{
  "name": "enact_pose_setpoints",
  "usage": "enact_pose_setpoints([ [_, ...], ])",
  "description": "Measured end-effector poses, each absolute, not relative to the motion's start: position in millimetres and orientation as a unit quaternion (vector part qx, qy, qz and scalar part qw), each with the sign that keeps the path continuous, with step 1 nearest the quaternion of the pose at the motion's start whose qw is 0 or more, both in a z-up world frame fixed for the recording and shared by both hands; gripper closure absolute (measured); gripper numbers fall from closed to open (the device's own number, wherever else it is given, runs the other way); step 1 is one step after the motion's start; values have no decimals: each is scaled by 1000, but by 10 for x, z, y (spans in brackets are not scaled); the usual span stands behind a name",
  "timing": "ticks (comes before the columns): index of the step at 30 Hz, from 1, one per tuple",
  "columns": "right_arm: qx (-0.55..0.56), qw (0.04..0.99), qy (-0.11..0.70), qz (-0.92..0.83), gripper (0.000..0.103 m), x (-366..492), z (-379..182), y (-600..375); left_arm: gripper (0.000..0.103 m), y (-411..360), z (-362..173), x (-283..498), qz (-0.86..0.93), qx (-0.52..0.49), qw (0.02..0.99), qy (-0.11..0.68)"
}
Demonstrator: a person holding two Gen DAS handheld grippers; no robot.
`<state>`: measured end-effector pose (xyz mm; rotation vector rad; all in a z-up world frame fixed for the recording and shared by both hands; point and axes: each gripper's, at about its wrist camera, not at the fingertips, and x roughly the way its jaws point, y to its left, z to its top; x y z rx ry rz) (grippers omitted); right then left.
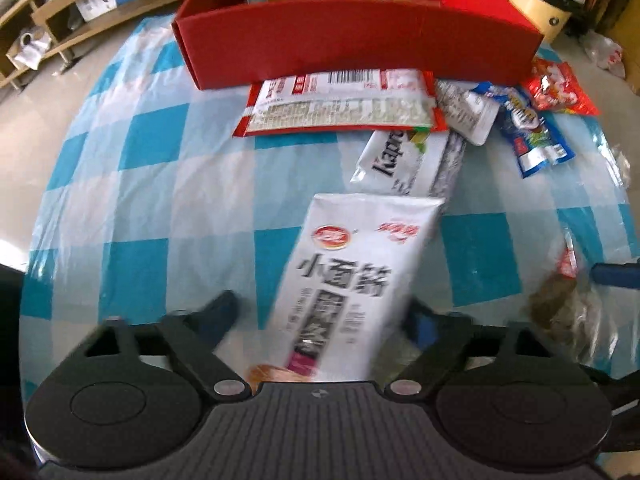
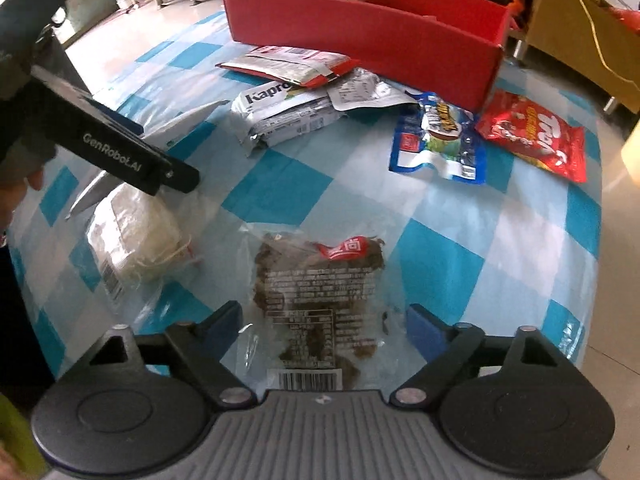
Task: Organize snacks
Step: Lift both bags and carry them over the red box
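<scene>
Snack packets (image 2: 436, 140) lie on the table (image 2: 280, 184) before the box (image 2: 360, 36).

**Bench with checked cloth and scattered snack packets**

The bench (image 2: 280, 184) wears a blue-and-white checked cloth. At its far edge stands a red box (image 2: 360, 40). Before it lie a red-edged packet (image 2: 288, 66), a silver Kapro packet (image 2: 280, 116), a blue packet (image 2: 436, 140) and a red packet (image 2: 532, 136). Nearer lie a clear bag of dark snack (image 2: 320, 292) and a pale bundle (image 2: 136, 240).

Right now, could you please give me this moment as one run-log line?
left gripper: open around white packet | right gripper: open over clear bag | red box: partly filled
</scene>
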<state>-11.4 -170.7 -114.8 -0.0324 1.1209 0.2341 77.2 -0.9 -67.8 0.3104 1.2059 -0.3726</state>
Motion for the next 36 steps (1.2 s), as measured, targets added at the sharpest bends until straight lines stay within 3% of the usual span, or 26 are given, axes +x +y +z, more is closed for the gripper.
enact_pose_setpoints([
  [2, -9, 844, 525, 113, 29, -123, -1073, -1709, 36, -8, -636, 737, -162, 137, 797, 565],
  [5, 2, 851, 513, 113, 30, -113, -950, -1737, 37, -40, -620, 713, -163, 144, 791, 571],
  [7, 4, 854, 508, 111, 31, -104, -923, -1735, 26, -34, -636, 717, -166, 140, 792, 571],
  [8, 8, 854, 508, 112, 31, -95, -927, -1744, 8, -22, -669, 759, -176, 134, 788, 575],
  [9, 13, 853, 510, 112, 31, -83, -940, -1753, 2, -15, -705, 778, -188, 129, 784, 577],
  [16, 51, 848, 516, 114, 30, -8, -976, -1857, 1, 10, -742, 812, -225, 156, 783, 559],
  [19, 64, 848, 513, 116, 30, -8, -958, -1906, 21, 151, -654, 769, -231, 122, 787, 559],
  [20, 69, 848, 512, 118, 30, -5, -949, -1924, 37, 210, -614, 752, -235, 102, 787, 562],
  [23, 76, 850, 508, 118, 30, 17, -917, -1955, 52, 333, -582, 777, -243, 33, 776, 581],
  [36, 108, 862, 484, 107, 31, 72, -807, -2060, 67, 342, -391, 918, -222, -36, 800, 556],
])
